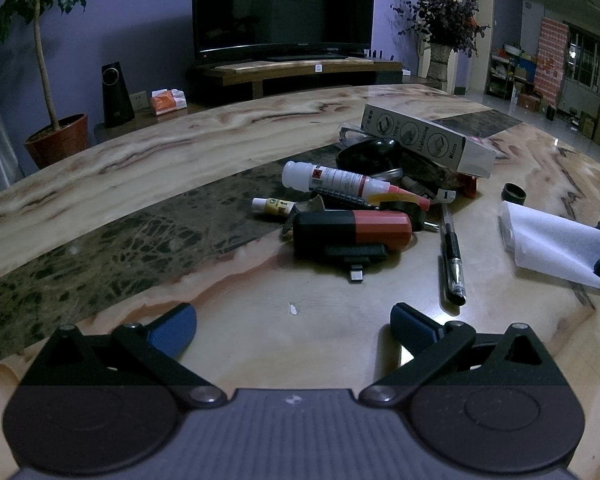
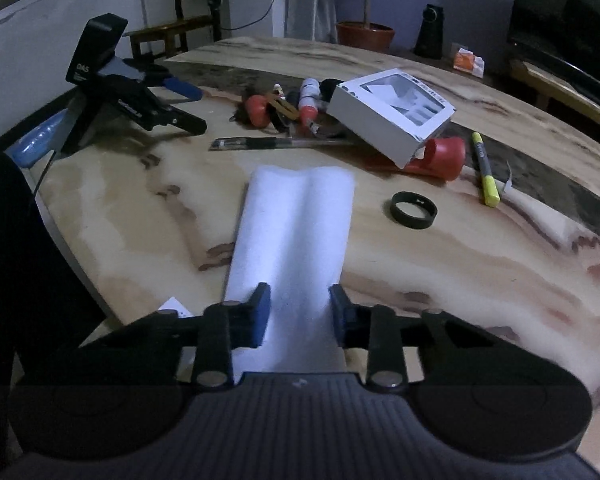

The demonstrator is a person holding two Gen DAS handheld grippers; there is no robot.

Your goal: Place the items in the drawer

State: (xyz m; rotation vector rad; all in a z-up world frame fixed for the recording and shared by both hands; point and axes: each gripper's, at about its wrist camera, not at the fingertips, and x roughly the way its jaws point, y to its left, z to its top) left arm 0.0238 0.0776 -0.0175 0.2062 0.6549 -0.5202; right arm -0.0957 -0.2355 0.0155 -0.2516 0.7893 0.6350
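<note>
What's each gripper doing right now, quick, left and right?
Left gripper: open, holding nothing, above the table.
Right gripper: closed on the white foam sheet, pads pressing both sides.

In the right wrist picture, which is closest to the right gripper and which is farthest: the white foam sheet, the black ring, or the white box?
1. White foam sheet: between the right gripper pads.
2. Black ring: farther out, to the right.
3. White box: farthest, tilted on the pile behind.

White foam sheet (image 2: 296, 232) near end hidden under hand-held gripper, box (image 1: 432, 140) covering clutter beneath
</note>
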